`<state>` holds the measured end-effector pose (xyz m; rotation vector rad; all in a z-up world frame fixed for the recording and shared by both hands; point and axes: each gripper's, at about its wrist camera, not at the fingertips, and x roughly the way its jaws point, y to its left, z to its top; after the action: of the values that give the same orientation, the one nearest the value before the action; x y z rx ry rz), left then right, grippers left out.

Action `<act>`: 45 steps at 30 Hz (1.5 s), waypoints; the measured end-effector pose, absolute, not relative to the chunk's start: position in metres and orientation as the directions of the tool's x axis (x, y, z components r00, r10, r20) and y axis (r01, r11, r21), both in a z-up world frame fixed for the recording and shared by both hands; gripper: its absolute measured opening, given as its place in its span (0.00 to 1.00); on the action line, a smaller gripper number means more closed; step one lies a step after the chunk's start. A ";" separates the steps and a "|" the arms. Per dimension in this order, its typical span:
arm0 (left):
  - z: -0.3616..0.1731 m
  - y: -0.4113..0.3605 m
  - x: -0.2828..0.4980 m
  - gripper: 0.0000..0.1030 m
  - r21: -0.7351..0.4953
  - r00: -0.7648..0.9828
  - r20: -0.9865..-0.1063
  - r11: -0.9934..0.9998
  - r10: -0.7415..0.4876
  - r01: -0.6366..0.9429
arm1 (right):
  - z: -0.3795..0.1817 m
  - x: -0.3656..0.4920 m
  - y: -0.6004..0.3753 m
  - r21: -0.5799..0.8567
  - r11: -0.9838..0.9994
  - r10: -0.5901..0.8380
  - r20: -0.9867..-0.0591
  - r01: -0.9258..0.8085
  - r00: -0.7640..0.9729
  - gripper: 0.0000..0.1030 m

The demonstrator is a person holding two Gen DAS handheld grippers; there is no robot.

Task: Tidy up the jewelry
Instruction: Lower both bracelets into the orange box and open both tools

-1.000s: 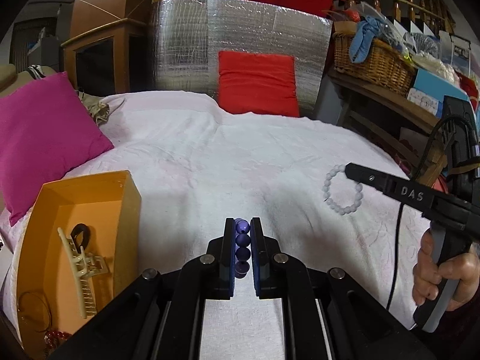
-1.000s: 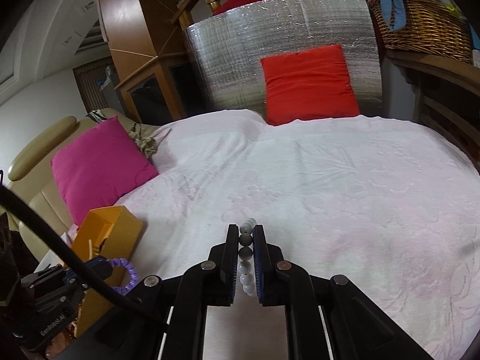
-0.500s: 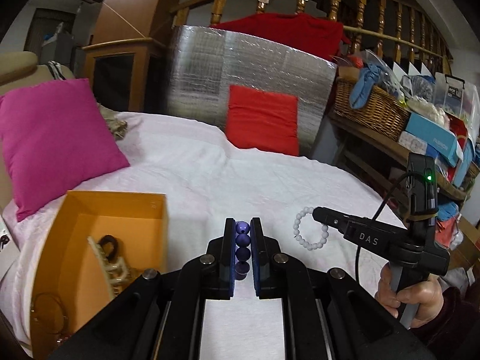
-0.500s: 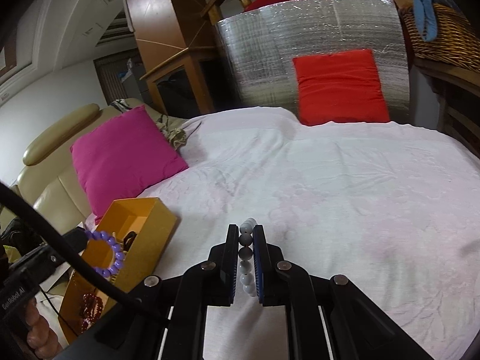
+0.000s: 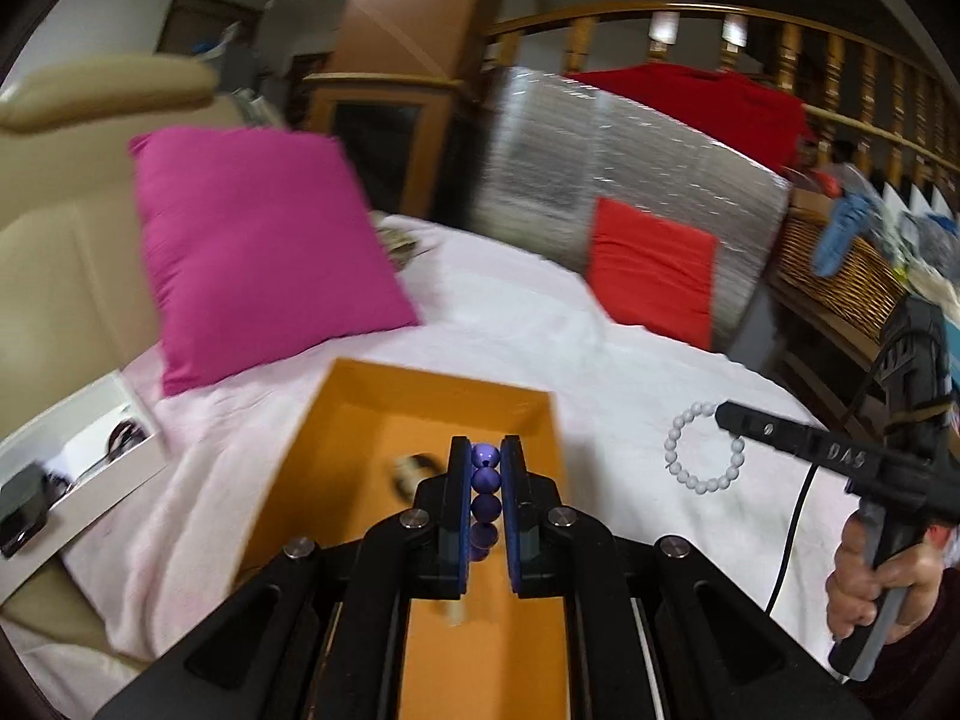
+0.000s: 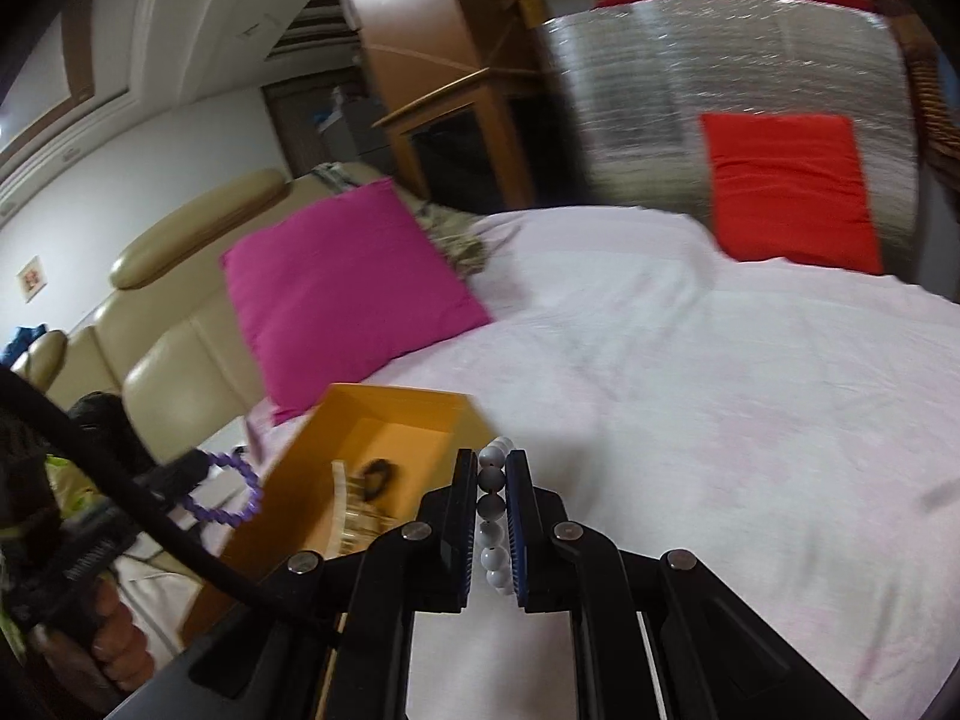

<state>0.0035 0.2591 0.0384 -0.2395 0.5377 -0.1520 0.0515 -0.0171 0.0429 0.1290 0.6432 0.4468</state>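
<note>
My left gripper [image 5: 485,459] is shut on a purple bead bracelet [image 5: 485,492] and hangs over the open orange box [image 5: 420,402]. The right wrist view shows that bracelet [image 6: 231,495] as a loop dangling beside the box [image 6: 384,414]. My right gripper [image 6: 493,465] is shut on a white bead bracelet [image 6: 492,516], just right of the box's near corner. In the left wrist view the white bracelet [image 5: 702,450] hangs from the right gripper [image 5: 729,414] above the bed. Inside the box lie a cream hair claw [image 6: 351,510] and a black hair tie [image 6: 378,471].
A white bedcover [image 6: 690,390] spreads to the right of the box. A pink cushion [image 5: 252,246] leans behind it, a red cushion [image 5: 651,267] farther back against a silver panel. A beige sofa [image 6: 162,360] and a white shelf [image 5: 78,468] lie left; a wicker basket [image 5: 840,264] stands right.
Both grippers have swung left toward the orange box, each keeping its bracelet. The left one now hangs over the box's inside; the right one has come up to its right side.
</note>
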 end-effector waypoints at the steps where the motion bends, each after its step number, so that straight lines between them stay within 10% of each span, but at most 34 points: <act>1: 0.035 0.267 0.005 0.09 -0.280 0.843 -0.499 0.958 -0.201 0.062 | 0.045 0.056 -0.007 0.267 0.888 0.460 -0.557 -0.376 0.691 0.10; 16: -0.016 0.296 0.037 0.09 -0.299 0.724 -0.673 0.951 -0.151 -0.079 | 0.018 0.137 0.139 0.200 0.878 0.431 -0.726 -0.435 0.536 0.10; 45: -0.049 0.284 0.081 0.15 -0.196 0.621 -0.782 0.967 -0.052 -0.165 | -0.034 0.176 0.125 0.183 0.935 0.314 -0.826 -0.305 0.468 0.11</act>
<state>0.0805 0.2837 -0.0486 -0.2599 0.9007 0.0657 0.1757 0.1249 -0.0341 0.0101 1.0154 0.3795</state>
